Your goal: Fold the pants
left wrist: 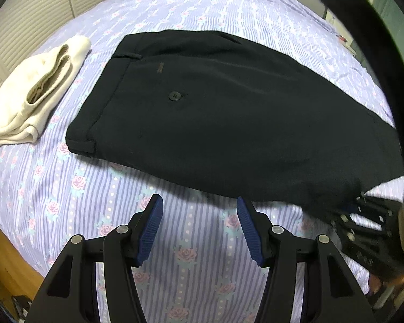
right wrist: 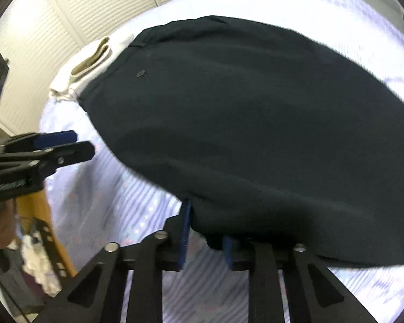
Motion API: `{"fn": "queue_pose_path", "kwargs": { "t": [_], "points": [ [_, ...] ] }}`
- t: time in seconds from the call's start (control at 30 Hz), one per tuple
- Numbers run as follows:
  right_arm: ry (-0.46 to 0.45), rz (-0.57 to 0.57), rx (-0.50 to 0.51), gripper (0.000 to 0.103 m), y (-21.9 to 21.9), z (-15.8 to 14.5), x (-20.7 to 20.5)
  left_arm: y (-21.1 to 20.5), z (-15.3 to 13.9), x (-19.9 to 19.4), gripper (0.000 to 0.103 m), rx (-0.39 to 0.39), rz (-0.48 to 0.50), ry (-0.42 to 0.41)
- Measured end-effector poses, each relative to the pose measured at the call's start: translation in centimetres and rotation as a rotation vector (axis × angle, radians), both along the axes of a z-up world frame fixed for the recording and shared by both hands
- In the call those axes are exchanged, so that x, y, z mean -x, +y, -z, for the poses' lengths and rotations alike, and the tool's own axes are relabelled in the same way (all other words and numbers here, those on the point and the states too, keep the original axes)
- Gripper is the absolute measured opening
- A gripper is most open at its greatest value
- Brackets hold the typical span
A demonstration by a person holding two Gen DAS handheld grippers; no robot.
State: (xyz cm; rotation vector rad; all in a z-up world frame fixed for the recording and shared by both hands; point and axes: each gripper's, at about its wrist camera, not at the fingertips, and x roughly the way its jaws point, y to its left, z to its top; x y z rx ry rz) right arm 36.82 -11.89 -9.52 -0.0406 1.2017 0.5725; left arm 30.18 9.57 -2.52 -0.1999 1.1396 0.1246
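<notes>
A bed (left wrist: 191, 242) covered in a lilac striped sheet printed with pink roses fills both views, with white louvred doors (left wrist: 35, 8) behind it at the upper left and a strip of wooden floor (left wrist: 2, 253) at the lower left of the left wrist view. Black pants (left wrist: 215, 113) lie flat across the middle of the bed, folded lengthwise, waistband to the left with its belt loops showing and a dark button (left wrist: 174, 95) on the back pocket facing up; the legs run off to the right. Just beside the waistband, apart from it on the sheet, sits a folded cream garment (left wrist: 32, 94). The left tool (left wrist: 199, 228) hangs above bare sheet just short of the near edge of the pants, its blue ribbed pads standing about half apart with nothing between them. The right tool (right wrist: 207, 231) is at the near edge of the pants further along the leg, its jaws drawn narrow with a bunched fold of black cloth pinched between the blue pads; the right wrist view is blurred, so the finer detail of that hold is hard to read. In the left wrist view the same tool appears at the lower right, its tips buried in the fabric's edge. A small red object (left wrist: 342, 37) lies at the bed's far right edge, too small to identify.
</notes>
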Motion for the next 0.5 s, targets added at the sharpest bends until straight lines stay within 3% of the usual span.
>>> {"fn": "queue_pose_path", "kwargs": {
  "t": [0.07, 0.3, 0.5],
  "points": [
    [-0.006, -0.009, 0.002, 0.014, -0.2, -0.5, 1.1, 0.1, -0.1, 0.0, 0.056, 0.002, -0.006, 0.0],
    [0.069, 0.031, -0.002, 0.012, -0.8, 2.1, 1.3, -0.8, -0.4, -0.6, 0.056, -0.021, 0.021, 0.0],
    [0.082, 0.039, -0.007, 0.012, -1.3, 2.3, 1.4, -4.1, -1.1, -1.1, 0.056, -0.01, 0.173, -0.036]
  ]
}}
